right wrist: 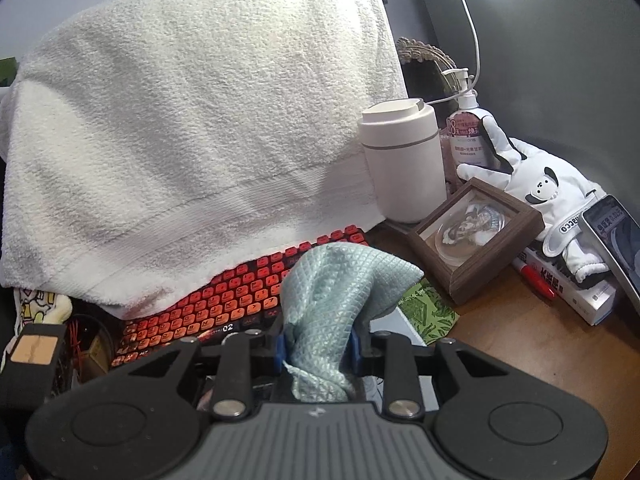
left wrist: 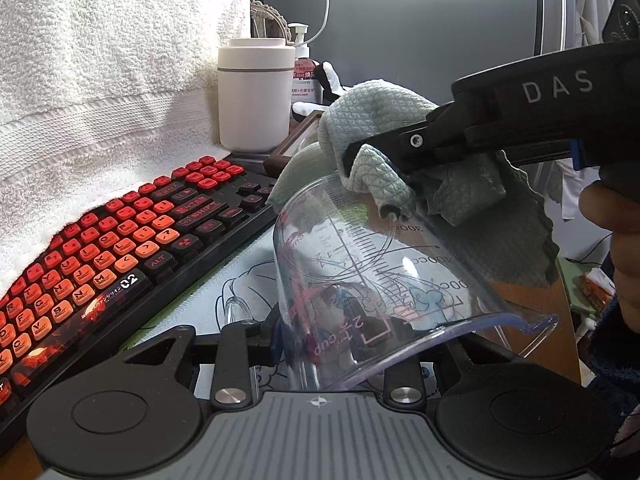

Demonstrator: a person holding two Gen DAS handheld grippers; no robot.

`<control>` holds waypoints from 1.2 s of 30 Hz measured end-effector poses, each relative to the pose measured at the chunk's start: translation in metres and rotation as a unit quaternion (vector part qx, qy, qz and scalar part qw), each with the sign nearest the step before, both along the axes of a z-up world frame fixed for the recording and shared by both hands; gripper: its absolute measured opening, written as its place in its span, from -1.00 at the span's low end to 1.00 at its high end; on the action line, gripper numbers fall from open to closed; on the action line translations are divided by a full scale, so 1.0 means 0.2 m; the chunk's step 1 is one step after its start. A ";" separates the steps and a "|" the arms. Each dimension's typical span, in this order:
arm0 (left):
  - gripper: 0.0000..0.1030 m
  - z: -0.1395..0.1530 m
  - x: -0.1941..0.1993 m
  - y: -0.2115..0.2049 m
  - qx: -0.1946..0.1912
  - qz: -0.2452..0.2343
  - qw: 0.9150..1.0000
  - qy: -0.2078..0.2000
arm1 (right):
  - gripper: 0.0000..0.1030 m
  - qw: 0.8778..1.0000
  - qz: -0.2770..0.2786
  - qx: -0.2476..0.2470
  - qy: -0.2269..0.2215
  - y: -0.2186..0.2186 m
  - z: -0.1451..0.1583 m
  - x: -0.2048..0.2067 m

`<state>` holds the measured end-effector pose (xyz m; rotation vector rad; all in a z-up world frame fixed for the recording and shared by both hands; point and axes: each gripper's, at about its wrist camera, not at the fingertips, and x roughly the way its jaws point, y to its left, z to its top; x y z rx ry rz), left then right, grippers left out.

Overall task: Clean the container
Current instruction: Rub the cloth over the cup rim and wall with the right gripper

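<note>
Above ribbed keys, right tongs (right wrist: 318, 350) pinch waffle-weave cloth (right wrist: 336, 288) against clear plastic cup (left wrist: 372, 280).

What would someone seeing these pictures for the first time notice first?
Probably the clear measuring cup, tipped on its side in the left gripper, with the right gripper pressing a pale green cloth against its base end. Behind, a glowing red keyboard lies under a big white towel.
</note>
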<state>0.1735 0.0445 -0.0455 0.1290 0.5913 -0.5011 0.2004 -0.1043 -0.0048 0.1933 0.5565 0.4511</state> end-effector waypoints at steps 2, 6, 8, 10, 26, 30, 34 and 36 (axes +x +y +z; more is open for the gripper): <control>-0.44 0.00 0.00 0.00 0.000 0.000 1.000 0.000 | -0.46 1.000 -0.003 -0.003 -0.002 -0.01 0.03 0.02; -0.44 0.00 0.00 0.00 0.000 0.000 1.000 0.000 | -0.46 1.000 0.014 -0.003 0.001 -0.02 0.02 -0.06; -0.44 0.00 0.00 0.00 0.001 0.000 1.000 -0.001 | -0.46 1.000 0.025 0.000 0.003 -0.03 0.02 -0.11; -0.44 0.00 0.00 0.00 0.002 0.000 1.000 -0.001 | -0.46 0.999 0.037 0.004 0.007 -0.04 0.02 -0.16; -0.44 0.00 0.01 0.01 0.000 0.001 1.000 0.000 | -0.45 1.000 0.009 -0.003 0.002 -0.04 0.02 0.06; -0.44 0.00 0.01 0.01 -0.001 0.000 1.000 0.001 | -0.45 1.000 0.003 -0.004 0.004 -0.03 0.01 0.03; -0.44 0.00 0.01 0.00 0.000 0.000 1.000 0.000 | -0.45 1.000 0.023 0.003 0.013 -0.03 0.01 -0.05; -0.44 0.00 0.01 0.00 0.001 0.000 1.000 0.000 | -0.45 0.999 0.038 0.006 0.016 -0.04 0.01 -0.10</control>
